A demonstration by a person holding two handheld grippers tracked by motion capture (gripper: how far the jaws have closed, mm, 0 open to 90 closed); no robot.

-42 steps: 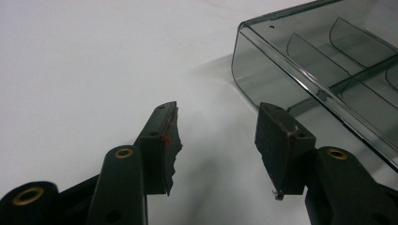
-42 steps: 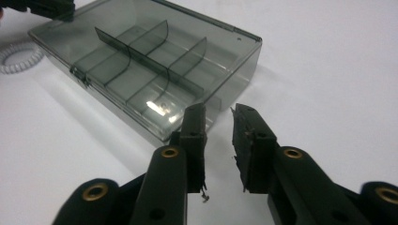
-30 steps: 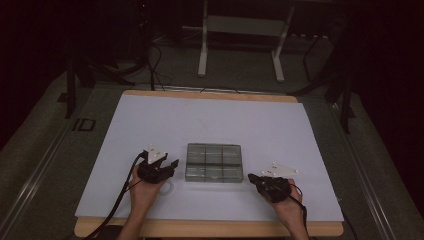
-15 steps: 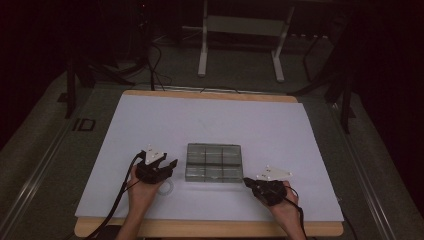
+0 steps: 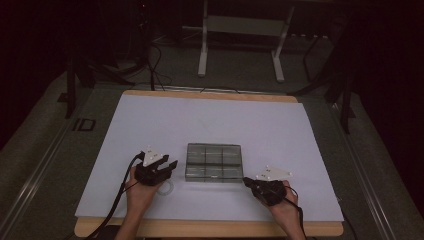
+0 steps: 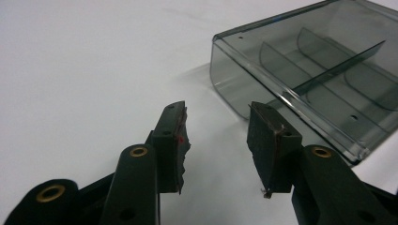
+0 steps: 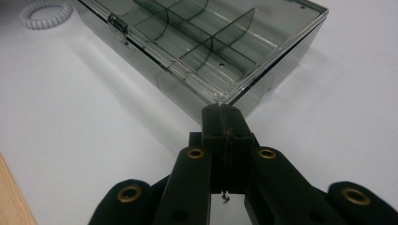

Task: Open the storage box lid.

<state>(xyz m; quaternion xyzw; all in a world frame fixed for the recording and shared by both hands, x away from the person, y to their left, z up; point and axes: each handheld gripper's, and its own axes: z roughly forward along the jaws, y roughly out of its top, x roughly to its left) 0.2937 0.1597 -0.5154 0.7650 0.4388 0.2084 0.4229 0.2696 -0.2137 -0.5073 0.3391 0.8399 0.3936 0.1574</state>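
White sheeting covered the bench (image 5: 150, 120), dim room beyond. Nearest, the right gripper (image 7: 220, 112) had its jaws pressed together on nothing, tips at the near right corner of the clear plastic organizer box (image 5: 213, 161). The left gripper (image 6: 216, 126) stood partly open and empty, its jaws having just been closing, beside the box's left end. Stiff, light and slick by the look, the box would best be pinched at its rim near the latch (image 7: 117, 23). A coiled hair tie (image 7: 41, 14) lay nearby.
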